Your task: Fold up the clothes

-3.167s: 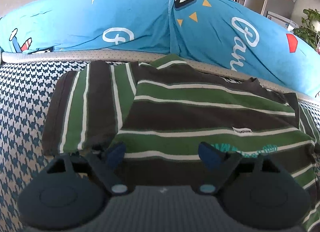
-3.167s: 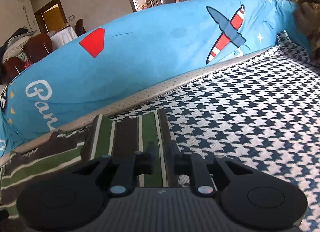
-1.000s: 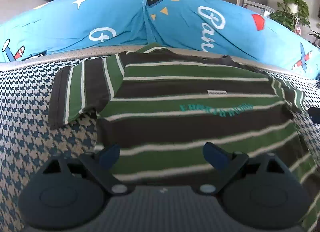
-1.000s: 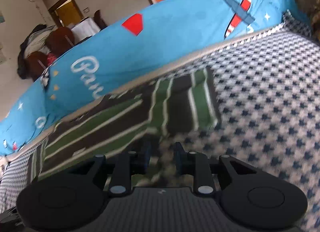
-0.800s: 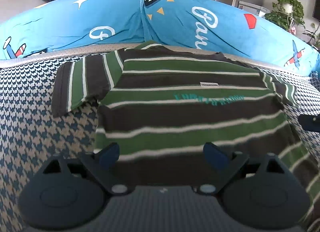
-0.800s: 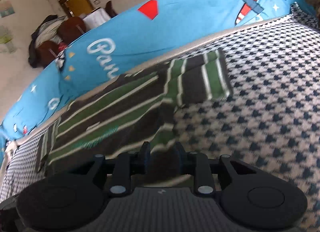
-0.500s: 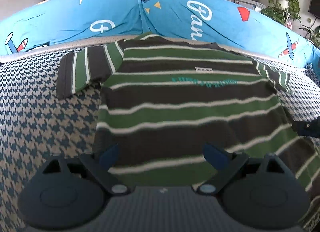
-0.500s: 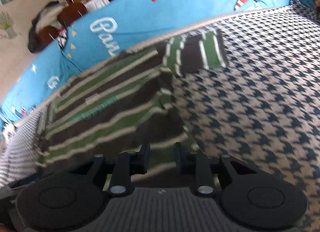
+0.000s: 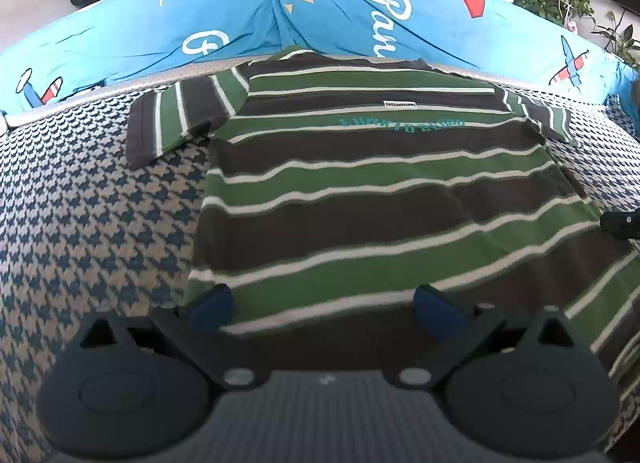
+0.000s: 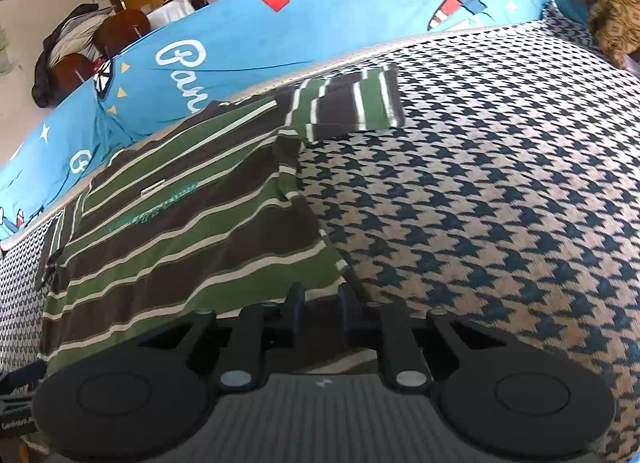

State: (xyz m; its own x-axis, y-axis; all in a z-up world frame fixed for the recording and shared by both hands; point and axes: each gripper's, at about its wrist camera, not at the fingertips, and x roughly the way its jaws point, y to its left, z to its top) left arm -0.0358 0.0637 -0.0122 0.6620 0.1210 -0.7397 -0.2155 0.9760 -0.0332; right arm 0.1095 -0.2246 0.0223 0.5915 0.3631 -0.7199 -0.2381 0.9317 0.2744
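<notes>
Striped shirt (image 9: 372, 191) lies flat on the houndstooth bed (image 9: 88, 215), collar toward its far edge, hem nearest you. Your left tongs (image 9: 324, 303) gape empty over the hem; your right tongs (image 10: 320, 299), having just closed, pinch its hem corner.

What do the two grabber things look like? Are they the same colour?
Mostly, yes. Each is dark charcoal grey, with a ribbed grey body flanked by two round discs and thin bars joined by small silver rivets. A tiny pale mark sits on the ribbed part. The left gripper has blue pads on its fingertips. The right gripper has black fingers with a thin blue edge. No cables, hands or sleeves show.
</notes>
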